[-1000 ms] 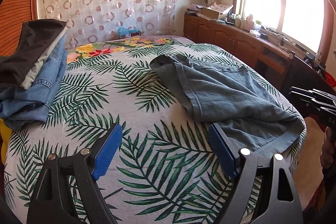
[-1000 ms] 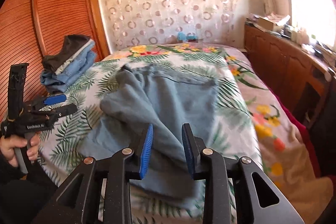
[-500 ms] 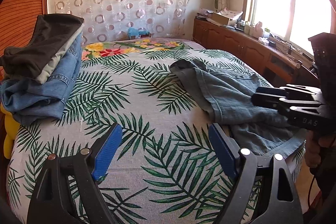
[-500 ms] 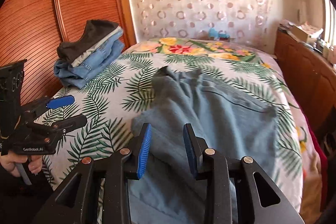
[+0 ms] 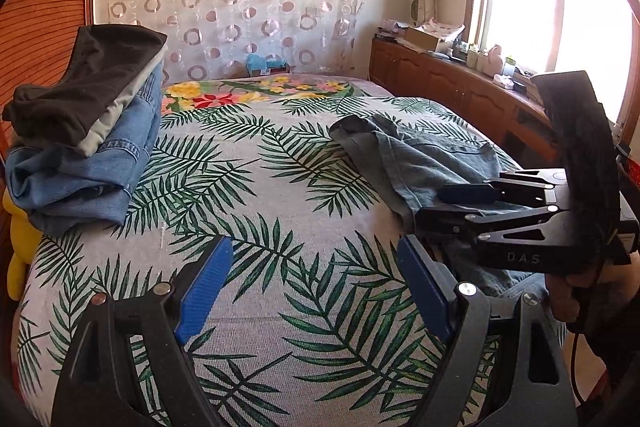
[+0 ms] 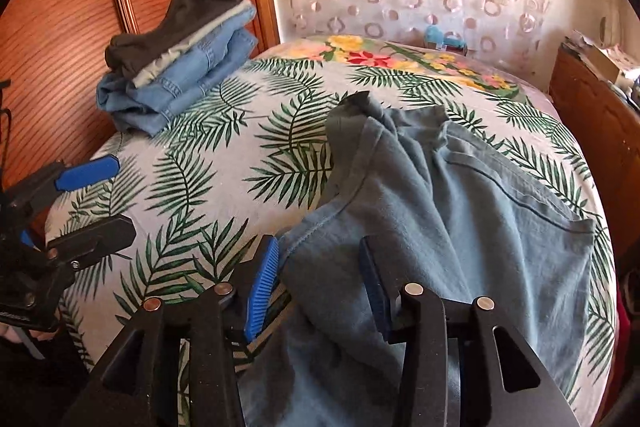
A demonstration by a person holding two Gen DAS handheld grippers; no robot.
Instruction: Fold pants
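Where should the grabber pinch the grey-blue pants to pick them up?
Probably the stitched edge nearest the right gripper, coming from the near side of the bed. That edge of the pants lifts slightly off the cover, so a finger could slip under.

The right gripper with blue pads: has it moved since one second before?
Yes. In the left wrist view the right gripper has moved from the picture's right edge inward over the grey-blue pants on the leaf-print bed; its jaws have just been opening.
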